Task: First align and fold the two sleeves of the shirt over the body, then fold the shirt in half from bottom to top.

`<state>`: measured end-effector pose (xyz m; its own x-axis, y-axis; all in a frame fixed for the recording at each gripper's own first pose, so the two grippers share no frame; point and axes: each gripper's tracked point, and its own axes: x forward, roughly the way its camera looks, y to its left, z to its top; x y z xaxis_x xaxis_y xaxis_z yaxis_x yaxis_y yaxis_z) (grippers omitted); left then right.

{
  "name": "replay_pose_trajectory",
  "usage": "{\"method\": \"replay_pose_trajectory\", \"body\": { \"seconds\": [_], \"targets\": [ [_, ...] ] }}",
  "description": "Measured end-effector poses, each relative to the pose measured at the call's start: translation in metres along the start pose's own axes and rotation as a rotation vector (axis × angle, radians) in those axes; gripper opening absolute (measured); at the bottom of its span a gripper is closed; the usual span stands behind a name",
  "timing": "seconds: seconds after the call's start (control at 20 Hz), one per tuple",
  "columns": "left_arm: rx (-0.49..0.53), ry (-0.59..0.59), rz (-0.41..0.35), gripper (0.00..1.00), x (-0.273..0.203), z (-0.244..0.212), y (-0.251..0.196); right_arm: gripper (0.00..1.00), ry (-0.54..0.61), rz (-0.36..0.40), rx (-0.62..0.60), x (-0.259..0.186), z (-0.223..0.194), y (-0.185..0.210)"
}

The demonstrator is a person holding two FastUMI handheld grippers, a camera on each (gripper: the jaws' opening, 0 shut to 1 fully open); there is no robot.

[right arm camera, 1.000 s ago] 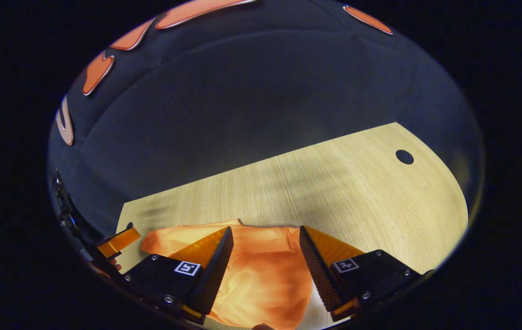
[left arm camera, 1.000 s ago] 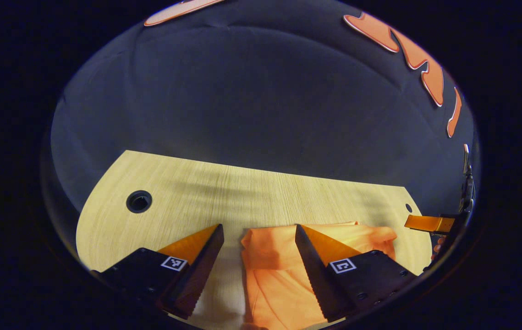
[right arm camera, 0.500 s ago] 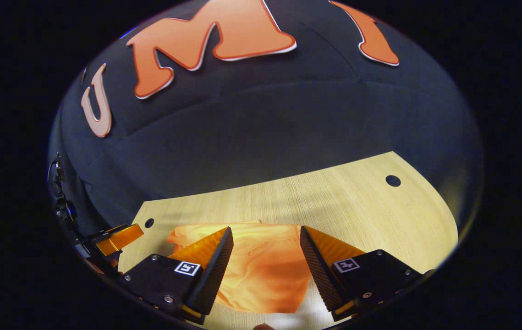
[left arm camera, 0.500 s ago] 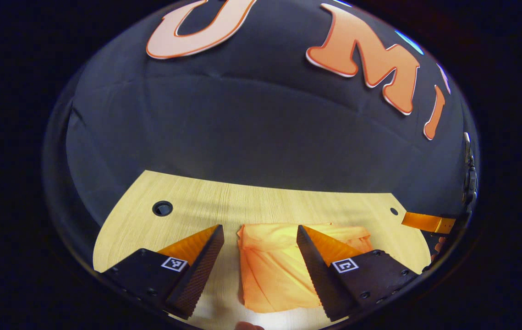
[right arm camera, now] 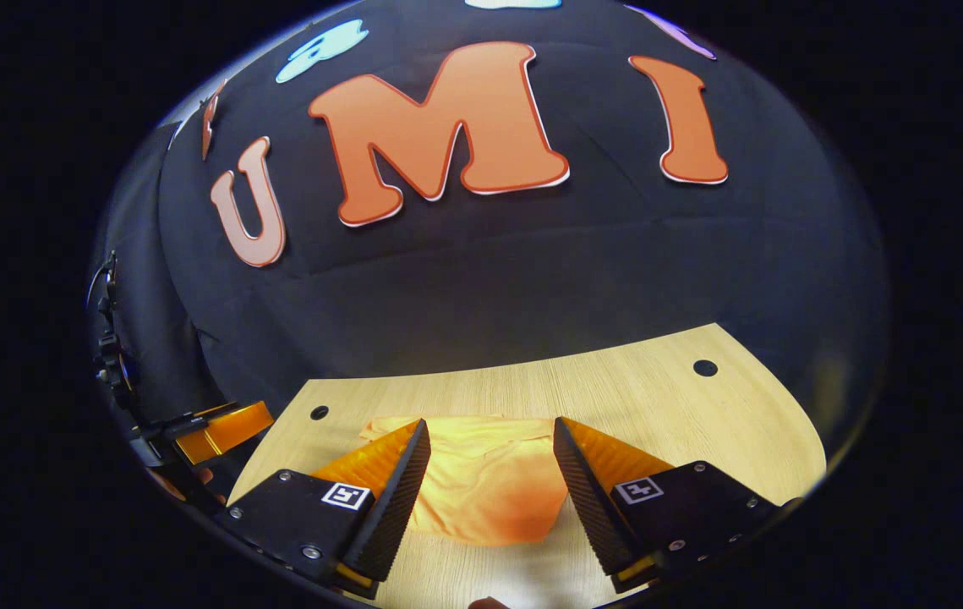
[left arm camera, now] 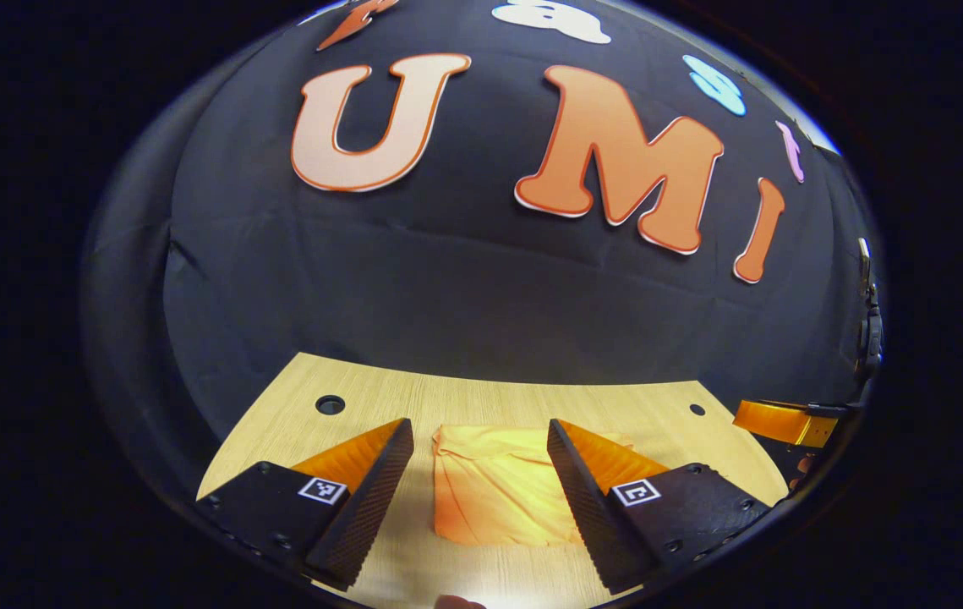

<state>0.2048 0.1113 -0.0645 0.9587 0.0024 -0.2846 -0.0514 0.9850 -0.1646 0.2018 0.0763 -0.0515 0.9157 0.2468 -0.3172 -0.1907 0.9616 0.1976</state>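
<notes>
The shirt (left arm camera: 498, 499) lies folded into a compact orange packet on the wooden table (left arm camera: 481, 397), with its far edge bunched into a soft ridge and its near edge lying flat. In the left gripper view the left gripper (left arm camera: 481, 499) hangs above the table with its jaws spread wide and nothing between them; the folded shirt shows through the gap, a little right of centre, and its right part runs behind the right-hand finger (left arm camera: 591, 499). At the far right edge of this view a part of the other gripper (left arm camera: 781, 421) reaches in beside the table's right end. In the right gripper view the right gripper (right arm camera: 489, 499) is likewise wide open and holds nothing, with the shirt (right arm camera: 489, 491) seen between its fingers and clear of both (the packet's left corner passes behind the left-hand finger (right arm camera: 388, 499)). The left gripper (right arm camera: 223, 427) shows at the left edge of this view, off the table's left end. Round holes sit near the table's far corners (left arm camera: 330, 403), (right arm camera: 705, 368). The booth's black cloth wall (left arm camera: 481, 288) rises just behind the table.
</notes>
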Motion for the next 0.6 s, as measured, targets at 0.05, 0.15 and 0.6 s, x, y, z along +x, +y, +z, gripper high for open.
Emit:
{"method": "replay_pose_trajectory", "body": {
  "seconds": [0.05, 0.15, 0.6],
  "targets": [
    [-0.001, -0.016, 0.001, 0.98, -0.014, 0.003, -0.002, 0.90, -0.011, 0.003, -0.002, -0.011, 0.001, 0.000],
    [0.000, -0.050, 0.000, 0.98, -0.044, 0.011, -0.008, 0.90, -0.048, 0.011, 0.002, -0.035, 0.007, -0.001],
    [0.035, -0.172, 0.017, 0.97, -0.162, 0.028, -0.052, 0.89, -0.196, 0.070, -0.036, -0.130, 0.027, -0.001]
  ]
}}
